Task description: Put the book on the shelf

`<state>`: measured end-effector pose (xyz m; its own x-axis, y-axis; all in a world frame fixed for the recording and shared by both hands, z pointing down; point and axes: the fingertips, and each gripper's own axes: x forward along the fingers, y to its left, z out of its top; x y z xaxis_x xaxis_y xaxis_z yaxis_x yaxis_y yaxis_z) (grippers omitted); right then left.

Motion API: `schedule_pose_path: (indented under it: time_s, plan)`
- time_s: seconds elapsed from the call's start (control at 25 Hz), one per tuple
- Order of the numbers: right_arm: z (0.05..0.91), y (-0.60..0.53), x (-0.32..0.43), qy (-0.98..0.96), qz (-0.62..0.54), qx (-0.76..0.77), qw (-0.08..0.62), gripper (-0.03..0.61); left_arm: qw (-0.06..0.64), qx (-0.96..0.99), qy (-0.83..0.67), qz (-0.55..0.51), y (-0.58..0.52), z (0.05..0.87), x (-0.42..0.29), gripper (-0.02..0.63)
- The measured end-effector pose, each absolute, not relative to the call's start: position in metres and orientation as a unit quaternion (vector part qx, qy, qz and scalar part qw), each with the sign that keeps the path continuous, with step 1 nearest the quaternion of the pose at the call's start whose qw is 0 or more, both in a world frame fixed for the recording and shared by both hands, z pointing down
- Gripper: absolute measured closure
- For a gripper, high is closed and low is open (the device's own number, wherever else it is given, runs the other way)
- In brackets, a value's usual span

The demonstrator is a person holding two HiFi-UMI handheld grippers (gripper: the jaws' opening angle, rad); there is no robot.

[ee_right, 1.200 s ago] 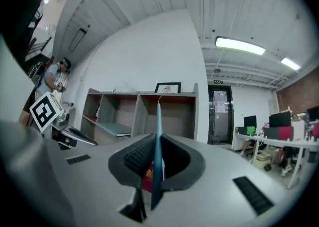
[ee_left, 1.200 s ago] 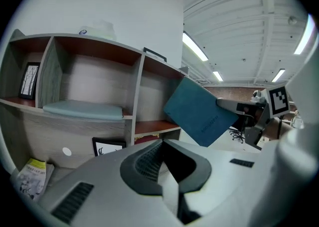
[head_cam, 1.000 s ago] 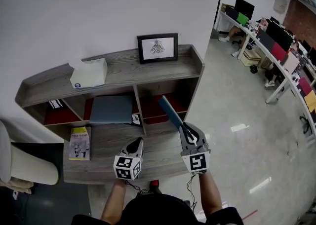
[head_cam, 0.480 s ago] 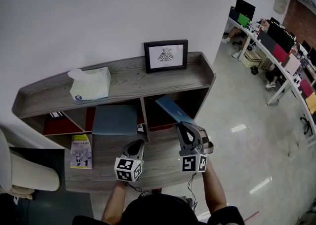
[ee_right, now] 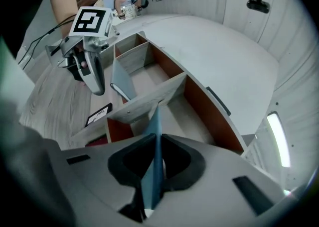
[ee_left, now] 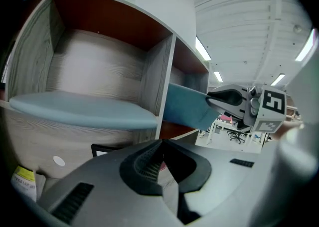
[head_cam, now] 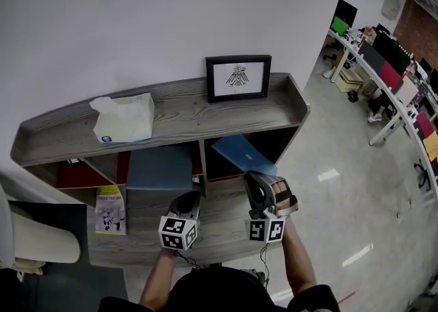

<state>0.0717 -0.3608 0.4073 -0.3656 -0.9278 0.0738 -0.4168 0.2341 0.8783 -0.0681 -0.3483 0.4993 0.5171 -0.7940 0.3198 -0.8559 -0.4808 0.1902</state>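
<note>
Nearest me, over the lower ledge of the shelf (head_cam: 185, 109), my left gripper (head_cam: 186, 202) has its jaws together with nothing between them. Just right of it, my right gripper (head_cam: 259, 182) is clamped on the blue book (head_cam: 241, 153). The book's broad face is up, and its far end is at the mouth of the shelf's right-hand compartment. A second blue book (head_cam: 159, 167) lies in the middle compartment. On the shelf's top stand a tissue box (head_cam: 123, 118) and a picture frame (head_cam: 238, 78).

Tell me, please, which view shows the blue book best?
The head view: the blue book shows its broad cover. The left gripper view catches part of it beside a shelf divider; the right gripper view sees only its edge in the right claw.
</note>
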Motion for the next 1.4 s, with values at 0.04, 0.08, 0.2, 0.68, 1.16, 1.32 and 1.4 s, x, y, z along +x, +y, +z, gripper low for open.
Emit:
schedule_pose_path:
  time_s: [0.04, 0.08, 0.2, 0.68, 1.16, 1.32, 1.4]
  plan:
    - [0.413, -0.36, 0.069, -0.723, -0.405, 0.46, 0.317, 0.518, 0.166, 0.855, -0.481, 0.095, -0.349, 0.5, -0.068, 0.606]
    - [0.417, -0.358, 0.067, -0.727, -0.405, 0.455, 0.317, 0.518, 0.168, 0.856, -0.48, 0.096, -0.35, 0.501, -0.067, 0.607]
    - [0.423, -0.356, 0.059, -0.733, -0.407, 0.444, 0.315, 0.518, 0.169, 0.857, -0.478, 0.097, -0.351, 0.505, -0.066, 0.606]
    - [0.482, -0.354, 0.039, -0.745, -0.374, 0.424, 0.354, 0.518, 0.181, 0.857, -0.47, 0.104, -0.341, 0.515, -0.066, 0.606]
    - [0.508, -0.35, 0.036, -0.71, -0.421, 0.42, 0.377, 0.502, 0.188, 0.856, -0.47, 0.103, -0.33, 0.518, -0.07, 0.607]
    - [0.509, -0.356, 0.042, -0.699, -0.407, 0.444, 0.385, 0.496, 0.189, 0.857, -0.469, 0.104, -0.324, 0.518, -0.07, 0.606]
    - [0.506, -0.359, 0.045, -0.705, -0.388, 0.457, 0.378, 0.467, 0.189, 0.857, -0.469, 0.105, -0.322, 0.519, -0.071, 0.606]
